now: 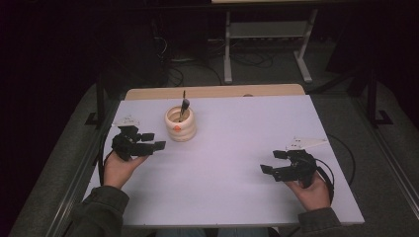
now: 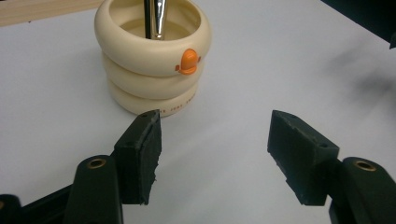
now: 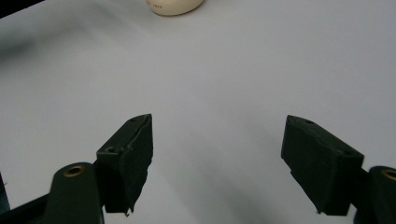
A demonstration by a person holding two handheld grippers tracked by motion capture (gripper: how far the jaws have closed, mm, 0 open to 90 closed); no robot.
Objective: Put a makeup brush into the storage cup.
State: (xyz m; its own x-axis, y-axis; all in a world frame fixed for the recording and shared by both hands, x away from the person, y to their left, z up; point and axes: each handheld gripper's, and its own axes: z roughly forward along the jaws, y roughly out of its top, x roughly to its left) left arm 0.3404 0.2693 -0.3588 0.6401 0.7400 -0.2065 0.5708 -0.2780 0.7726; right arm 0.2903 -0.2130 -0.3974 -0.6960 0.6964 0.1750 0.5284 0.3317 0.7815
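As both sit low on the white table [image 1: 232, 148], my right gripper [image 1: 272, 162] jaws wide apart, nothing between | left gripper [image 1: 153, 140] agape, empty | cream ringed holder [image 1: 180, 124] just beyond it, upright, dark brush [image 1: 184, 107], probably, inside.

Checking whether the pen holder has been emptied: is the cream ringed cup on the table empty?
No. In the high view the cream ringed cup has a dark pen standing in it, leaning against the rim.

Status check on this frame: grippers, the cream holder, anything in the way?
Left gripper open, nothing between jaws, beside the ringed cream holder. Right gripper open, apart over bare table. Brush stands in holder. Nothing in the way.
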